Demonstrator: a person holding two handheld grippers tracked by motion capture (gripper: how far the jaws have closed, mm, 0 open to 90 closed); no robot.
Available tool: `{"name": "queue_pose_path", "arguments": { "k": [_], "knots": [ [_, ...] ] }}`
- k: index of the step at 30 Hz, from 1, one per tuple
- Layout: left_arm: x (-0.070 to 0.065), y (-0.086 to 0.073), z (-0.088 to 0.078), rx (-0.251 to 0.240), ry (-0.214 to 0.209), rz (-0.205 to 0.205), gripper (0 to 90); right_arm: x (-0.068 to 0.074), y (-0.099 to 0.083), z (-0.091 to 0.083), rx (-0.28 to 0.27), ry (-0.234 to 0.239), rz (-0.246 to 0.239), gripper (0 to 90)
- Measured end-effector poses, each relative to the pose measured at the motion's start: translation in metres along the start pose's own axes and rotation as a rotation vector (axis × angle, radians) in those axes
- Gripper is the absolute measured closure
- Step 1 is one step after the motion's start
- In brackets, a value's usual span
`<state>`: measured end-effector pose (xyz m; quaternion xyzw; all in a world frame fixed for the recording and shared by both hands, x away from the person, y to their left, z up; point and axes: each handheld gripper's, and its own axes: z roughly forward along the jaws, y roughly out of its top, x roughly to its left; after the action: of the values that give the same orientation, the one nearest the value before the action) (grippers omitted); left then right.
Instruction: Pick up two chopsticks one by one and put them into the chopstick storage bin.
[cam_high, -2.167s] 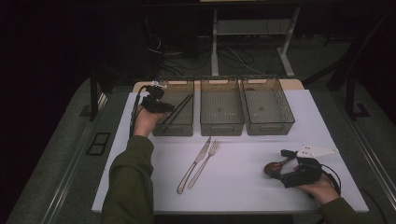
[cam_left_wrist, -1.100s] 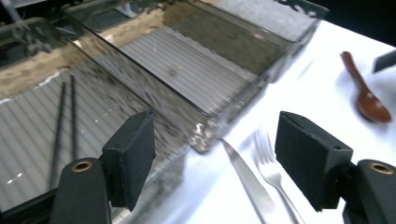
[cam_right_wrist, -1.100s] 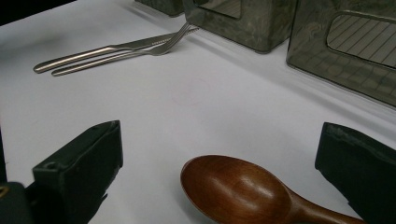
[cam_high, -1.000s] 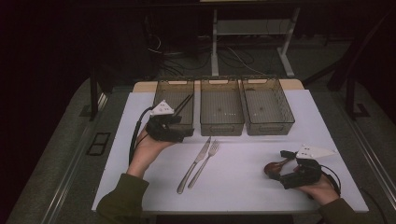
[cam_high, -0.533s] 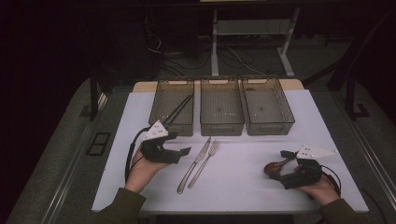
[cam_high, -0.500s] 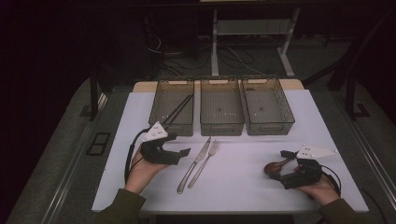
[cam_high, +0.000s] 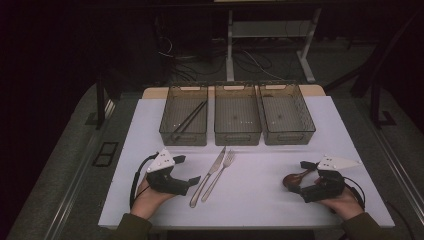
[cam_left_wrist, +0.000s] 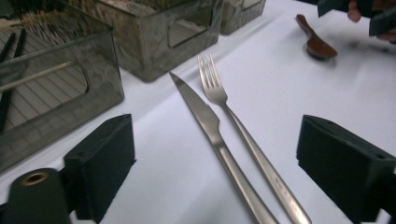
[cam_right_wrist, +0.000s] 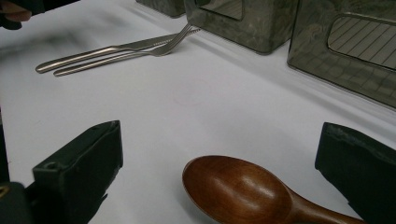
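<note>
Left gripper (cam_high: 194, 179) nears the knife (cam_left_wrist: 212, 135) and fork (cam_left_wrist: 243, 137), its jaws just opened wide, nothing between — next, straddle one handle. Right gripper (cam_high: 296, 186) waits spread around the spoon (cam_right_wrist: 243, 193).

Bare table (cam_high: 260, 192) between knife (cam_high: 207, 177) and spoon (cam_high: 294, 179) — three bins (cam_high: 237, 135) wall the far side

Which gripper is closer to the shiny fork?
Left. The left gripper sits just beside the fork, jaws open toward it; the right gripper is across the table by the wooden spoon.
</note>
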<state>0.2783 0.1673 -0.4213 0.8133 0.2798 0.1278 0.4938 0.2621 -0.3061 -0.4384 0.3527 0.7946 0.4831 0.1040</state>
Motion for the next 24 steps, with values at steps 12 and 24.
{"name": "queue_pose_path", "arguments": {
  "k": [12,24],
  "knots": [
    [-0.001,-0.01,-0.002,0.001,-0.009,-0.033,0.0,0.001,0.005,0.0,0.043,0.018,-0.025,0.3],
    [-0.001,-0.013,-0.001,0.027,-0.008,-0.031,0.0,-0.011,0.024,0.006,0.101,0.017,-0.047,15.8]
  ]
}}
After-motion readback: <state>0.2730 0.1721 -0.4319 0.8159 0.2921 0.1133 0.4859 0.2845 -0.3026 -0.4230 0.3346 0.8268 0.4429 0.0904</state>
